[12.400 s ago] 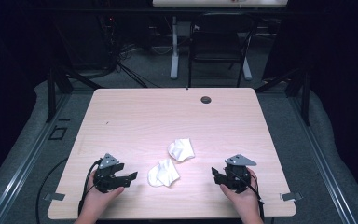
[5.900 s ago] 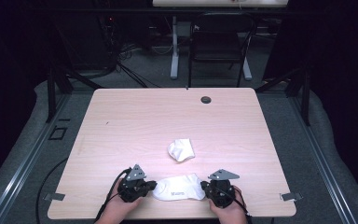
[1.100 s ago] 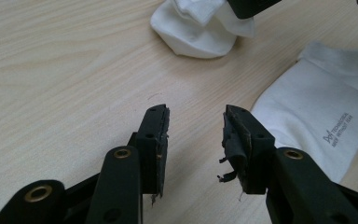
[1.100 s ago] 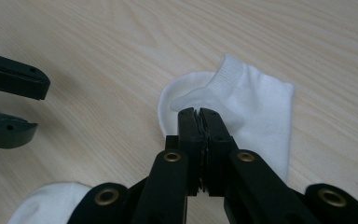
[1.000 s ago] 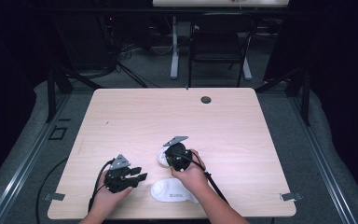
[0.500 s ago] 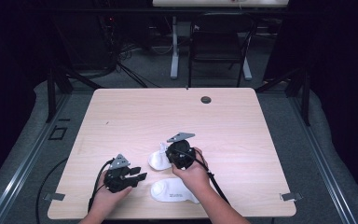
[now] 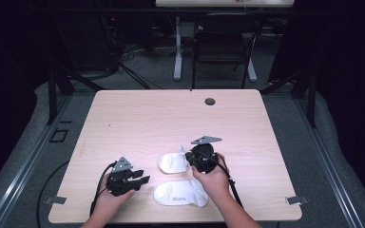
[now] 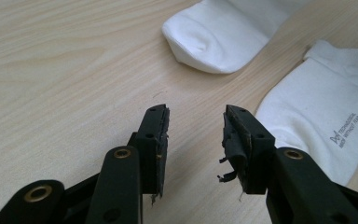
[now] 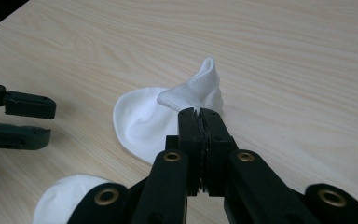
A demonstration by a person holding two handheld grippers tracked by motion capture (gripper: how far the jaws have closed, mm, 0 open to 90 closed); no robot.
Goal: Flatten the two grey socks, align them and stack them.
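While the right gripper (image 9: 199, 114) has its jaws pressed together on a fold of the small crumpled white cotton sock (image 9: 142, 119), lifting one edge of the fabric into a peak, most of that sock rests on the pale wood-grain table (image 7: 138, 118). In the high view the right gripper (image 7: 190, 159) sits at the sock's right-hand end, near the middle of the table's front half. A second white cotton sock with small grey lettering (image 7: 180, 194) lies flattened just in front of it, close to the table's front edge, the two socks near but apart. The left gripper (image 8: 193, 128) hovers just left of the socks with its jaws spread and nothing between them; its worn pads face bare wood. Judged from this layout, one sock appears already smoothed out, and the crumpled one is now in hand; straightening it and bringing it onto or beside its mate appears to be left.
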